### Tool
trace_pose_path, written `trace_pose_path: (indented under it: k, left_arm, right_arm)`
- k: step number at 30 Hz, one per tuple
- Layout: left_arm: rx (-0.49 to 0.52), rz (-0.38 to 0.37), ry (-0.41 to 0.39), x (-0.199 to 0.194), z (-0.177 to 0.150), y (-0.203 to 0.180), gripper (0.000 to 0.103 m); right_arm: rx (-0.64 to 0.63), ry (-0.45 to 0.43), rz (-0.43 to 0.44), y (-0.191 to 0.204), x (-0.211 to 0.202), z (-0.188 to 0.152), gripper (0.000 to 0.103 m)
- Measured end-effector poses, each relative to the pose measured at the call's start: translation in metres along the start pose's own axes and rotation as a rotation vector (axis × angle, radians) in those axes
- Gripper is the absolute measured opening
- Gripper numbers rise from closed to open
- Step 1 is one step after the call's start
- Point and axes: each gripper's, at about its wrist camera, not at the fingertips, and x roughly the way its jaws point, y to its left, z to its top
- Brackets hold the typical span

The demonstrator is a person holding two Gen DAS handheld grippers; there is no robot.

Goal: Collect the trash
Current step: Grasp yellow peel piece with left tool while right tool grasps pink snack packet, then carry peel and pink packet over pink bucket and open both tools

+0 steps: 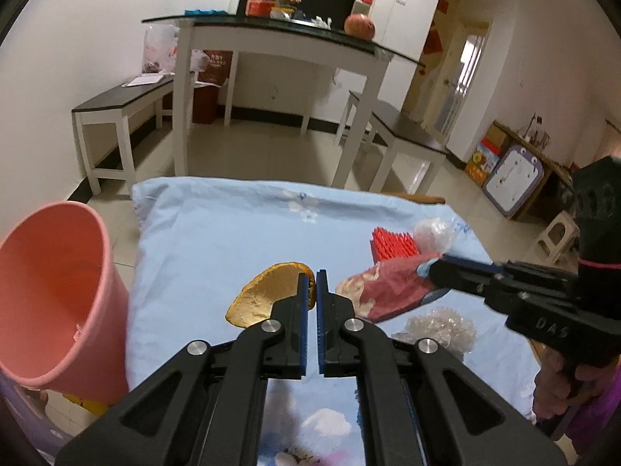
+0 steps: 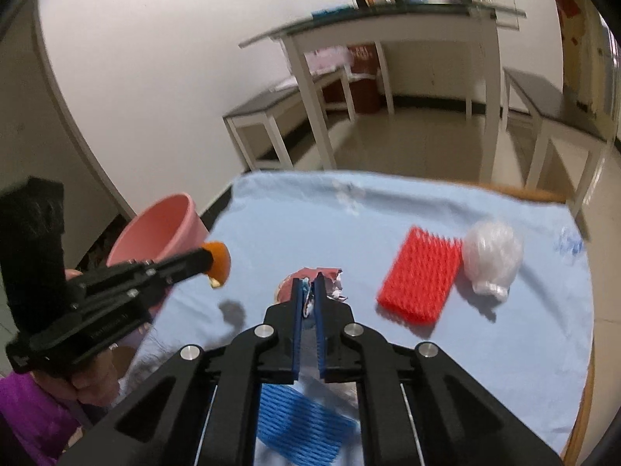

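Observation:
My left gripper (image 1: 313,277) is shut on an orange peel (image 1: 264,295) and holds it above the light blue cloth; it also shows in the right wrist view (image 2: 217,262), lifted near the pink bin (image 2: 159,229). My right gripper (image 2: 309,283) is shut on a red and white wrapper (image 2: 310,275), seen from the side in the left wrist view (image 1: 384,289). The pink bin (image 1: 50,295) stands at the table's left edge, tilted toward me.
On the cloth (image 2: 388,209) lie a red foam net (image 2: 419,275), a crumpled clear plastic bag (image 2: 491,258), a blue foam net (image 2: 299,423) and another crumpled clear plastic piece (image 1: 438,328). A white table (image 1: 279,39) and benches stand beyond.

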Motion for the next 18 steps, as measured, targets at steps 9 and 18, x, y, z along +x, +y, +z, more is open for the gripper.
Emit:
trace_pose_path:
  k: [9, 18]
  left_arm:
    - [-0.065, 0.046, -0.119, -0.054, 0.005, 0.04, 0.003]
    - [-0.197, 0.126, -0.177, -0.093, -0.008, 0.111, 0.003]
  right_arm:
    - [-0.064, -0.101, 0.054, 0.062, 0.006, 0.041, 0.005]
    - [-0.19, -0.086, 0.136, 0.147, 0.051, 0.066, 0.005]
